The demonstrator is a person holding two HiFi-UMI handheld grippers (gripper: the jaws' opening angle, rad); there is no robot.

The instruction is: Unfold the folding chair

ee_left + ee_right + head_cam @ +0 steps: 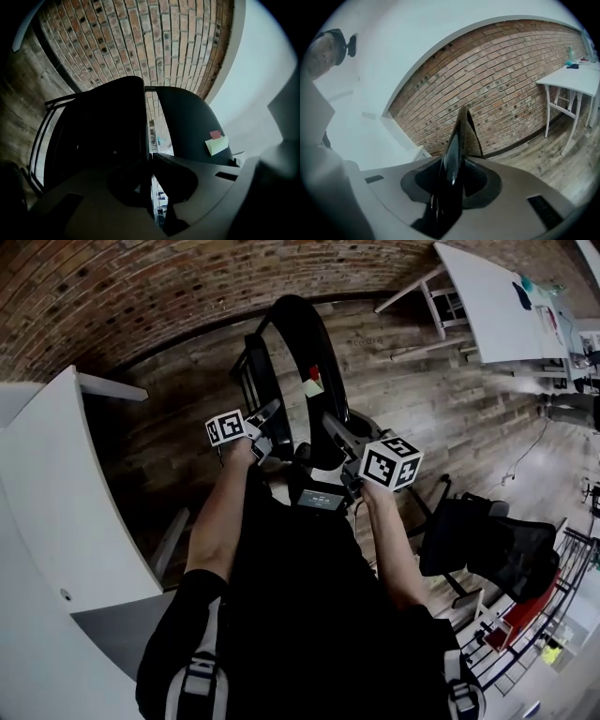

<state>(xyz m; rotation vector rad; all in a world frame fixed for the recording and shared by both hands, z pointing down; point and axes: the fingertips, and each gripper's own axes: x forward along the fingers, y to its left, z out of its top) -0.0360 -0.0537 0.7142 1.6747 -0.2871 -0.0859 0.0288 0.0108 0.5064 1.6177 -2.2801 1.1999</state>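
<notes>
The black folding chair (298, 352) stands folded on the wood floor in front of me, with a red and a pale green sticky note (313, 382) on its back panel. My left gripper (274, 420) is at the chair's left edge. In the left gripper view (150, 161) it is shut on the thin edge of a black chair panel (103, 126), with the note-bearing panel (192, 122) just to the right. My right gripper (331, 427) is at the chair's right side. In the right gripper view (452, 180) its jaws hold a glossy black chair panel (457, 140) edge-on.
A white table (56, 521) stands close on the left, and another white table (497, 306) at the far right. A black office chair (487, 540) and a wire rack (534, 634) are on the right. A brick wall (112, 287) lies behind the chair.
</notes>
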